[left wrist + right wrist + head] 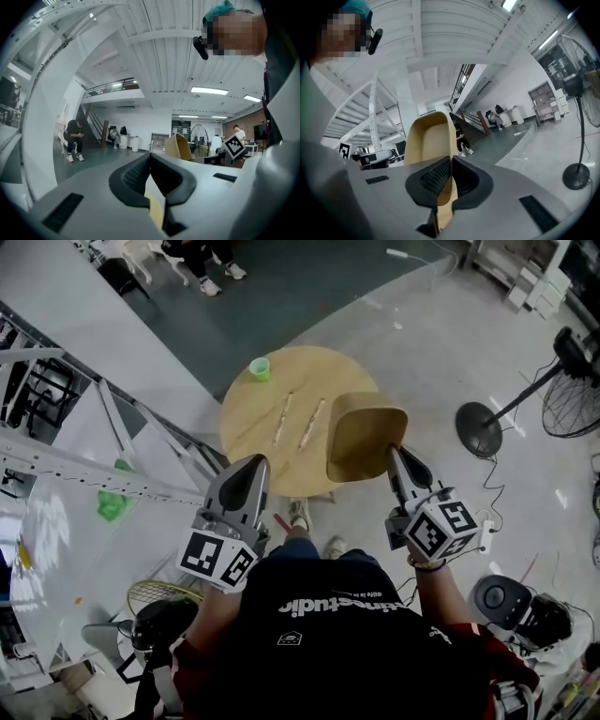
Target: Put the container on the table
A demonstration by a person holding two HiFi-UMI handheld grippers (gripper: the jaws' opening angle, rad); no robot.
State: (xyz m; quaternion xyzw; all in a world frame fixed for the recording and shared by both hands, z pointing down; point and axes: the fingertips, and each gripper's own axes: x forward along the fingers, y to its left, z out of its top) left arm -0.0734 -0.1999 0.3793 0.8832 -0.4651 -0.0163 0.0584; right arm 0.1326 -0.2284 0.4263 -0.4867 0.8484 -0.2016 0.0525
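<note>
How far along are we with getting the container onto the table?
Done: the container is picked up. In hand: the right tongs grip its rim, holding it tilted at the edge of the round table. To do: set it down and release. The left tongs are shut, empty.

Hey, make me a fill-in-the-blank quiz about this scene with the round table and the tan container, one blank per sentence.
1. The tan container is clamped in the hand-held gripper on the person's ____ side.
2. The cup standing on the round table is ____ in colour.
3. The number of thin sticks lying on the table is ____.
Missing words: right; green; two.
</note>
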